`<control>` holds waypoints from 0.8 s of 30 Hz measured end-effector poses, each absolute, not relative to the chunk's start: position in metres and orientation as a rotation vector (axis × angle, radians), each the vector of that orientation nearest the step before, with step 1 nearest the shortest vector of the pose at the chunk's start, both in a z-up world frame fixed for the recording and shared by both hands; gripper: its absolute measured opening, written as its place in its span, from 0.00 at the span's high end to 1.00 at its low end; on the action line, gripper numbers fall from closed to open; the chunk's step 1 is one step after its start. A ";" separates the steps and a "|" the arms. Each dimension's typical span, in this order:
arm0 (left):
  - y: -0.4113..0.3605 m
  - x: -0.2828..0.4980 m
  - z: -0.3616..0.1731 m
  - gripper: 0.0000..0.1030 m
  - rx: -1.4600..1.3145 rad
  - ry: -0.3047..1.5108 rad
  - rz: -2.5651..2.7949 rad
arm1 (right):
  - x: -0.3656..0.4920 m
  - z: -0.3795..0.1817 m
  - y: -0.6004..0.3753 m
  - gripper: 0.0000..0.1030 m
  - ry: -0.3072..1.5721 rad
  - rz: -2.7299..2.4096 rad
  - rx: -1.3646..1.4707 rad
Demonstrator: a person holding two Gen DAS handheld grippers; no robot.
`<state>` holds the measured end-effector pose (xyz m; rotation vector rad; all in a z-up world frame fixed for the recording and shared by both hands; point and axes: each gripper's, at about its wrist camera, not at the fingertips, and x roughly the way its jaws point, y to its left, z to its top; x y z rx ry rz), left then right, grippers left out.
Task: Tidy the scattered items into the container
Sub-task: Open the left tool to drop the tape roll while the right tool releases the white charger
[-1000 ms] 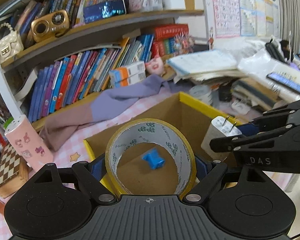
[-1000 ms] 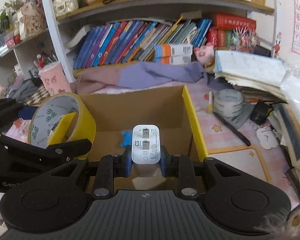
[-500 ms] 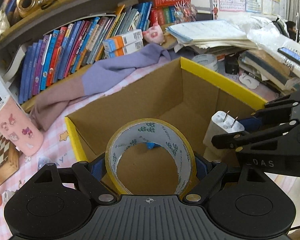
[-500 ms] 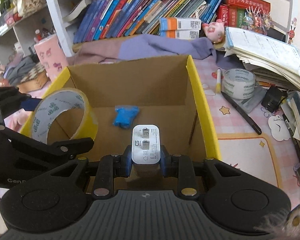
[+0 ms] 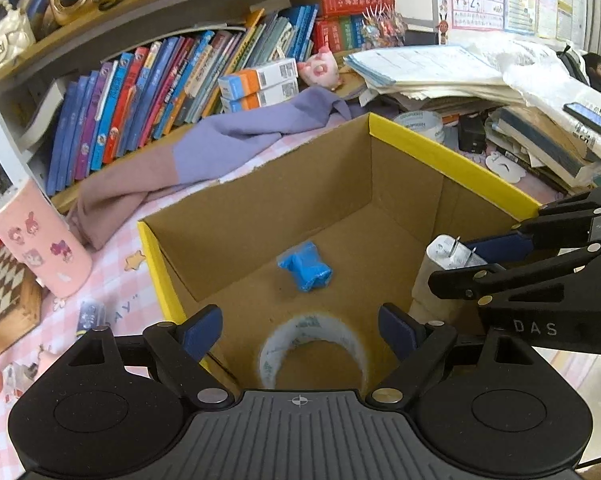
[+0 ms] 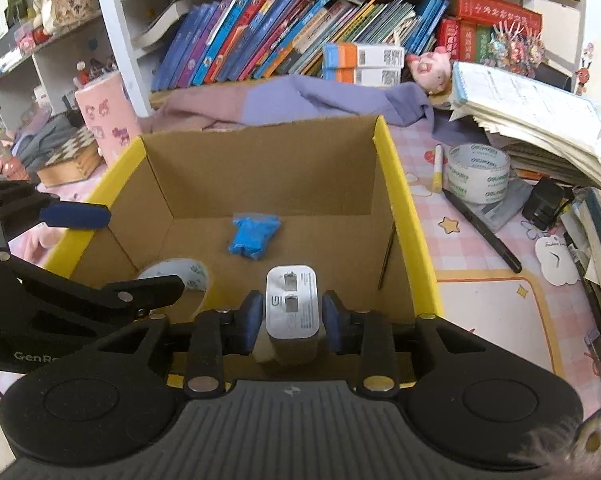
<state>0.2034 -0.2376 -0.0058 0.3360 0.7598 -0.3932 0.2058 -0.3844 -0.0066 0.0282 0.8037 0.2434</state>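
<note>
Box [image 5: 452, 156]: a big brown cardboard box with yellow edges sits on the pink checked worktop [image 6: 496, 304].
Tape roll [image 5: 314, 344]: lies in the box's near left corner, under the left gripper [image 5: 300, 330], whose fingers are spread wide with nothing between them.
Blue packet [image 6: 254, 235]: on the box floor, near the back wall.
Charger [image 6: 292, 306]: white, squeezed between the right gripper [image 6: 293, 318] fingers, over the box's near edge.

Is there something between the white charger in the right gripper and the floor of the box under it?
Nothing visible blocks it. The charger hangs over bare cardboard of the box; the tape roll lies to its left and the blue packet farther back.
</note>
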 end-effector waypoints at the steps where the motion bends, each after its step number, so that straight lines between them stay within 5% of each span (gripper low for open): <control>1: -0.237 0.202 -0.004 0.11 0.335 0.750 -0.387 | 0.204 -0.005 -0.385 0.68 0.796 0.241 0.031; 24: -0.194 0.144 0.043 0.08 0.232 0.550 -0.382 | 0.132 0.050 -0.370 0.58 0.556 0.085 0.036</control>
